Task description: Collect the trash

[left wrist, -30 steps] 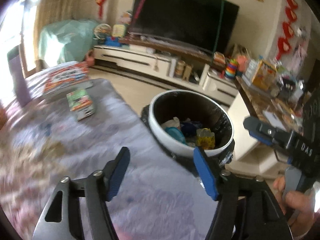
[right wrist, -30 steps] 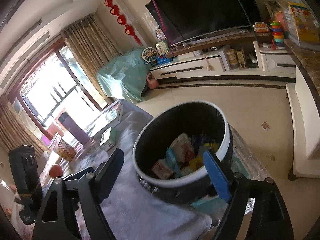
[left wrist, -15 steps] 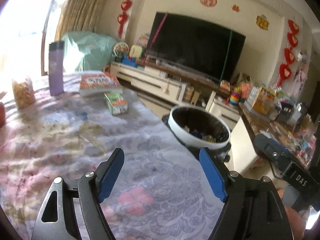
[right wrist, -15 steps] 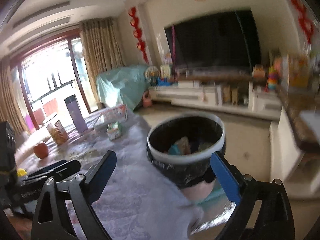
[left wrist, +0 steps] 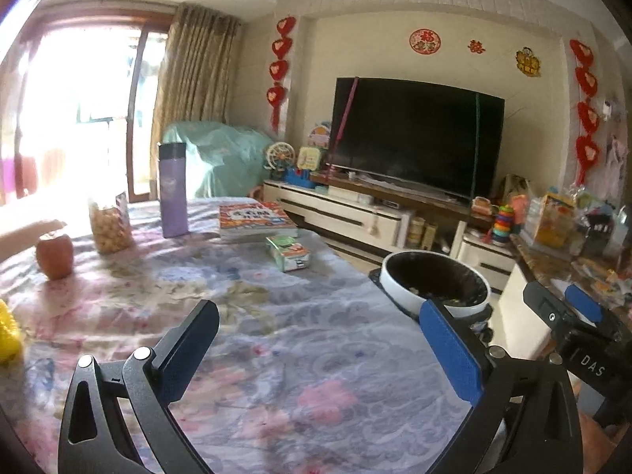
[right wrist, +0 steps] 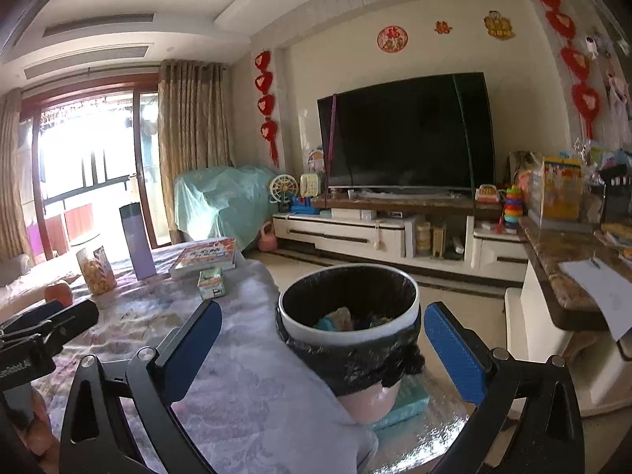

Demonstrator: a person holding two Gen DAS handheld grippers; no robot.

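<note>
1. The television [right wrist: 410, 134] is the biggest thing I see, dark on the far wall above a low white cabinet [right wrist: 379, 233].
2. In front of me is the table under a floral cloth [left wrist: 276, 339]; it fills the lower part of my left wrist view.
3. The trash bin [right wrist: 349, 331], white-rimmed with a black liner, stands just off the table's right edge. From my right wrist view I can make out crumpled trash [right wrist: 335, 318] inside it, though not what the pieces are.
4. My left gripper [left wrist: 316, 347] hangs over the cloth with its jaws spread wide and nothing between them.
5. My right gripper [right wrist: 322, 347] is equally wide apart and empty, framing the bin from in front.
6. A stack of books [left wrist: 254, 219] lies at the far end of the table, with a purple tumbler [left wrist: 172, 189] upright just left of it.
7. A clear bag of snacks [left wrist: 108, 225] stands left of the tumbler.
8. A small green carton [left wrist: 288, 252] sits near the books, towards me.
9. An apple [left wrist: 55, 251] rests on the far left.
</note>
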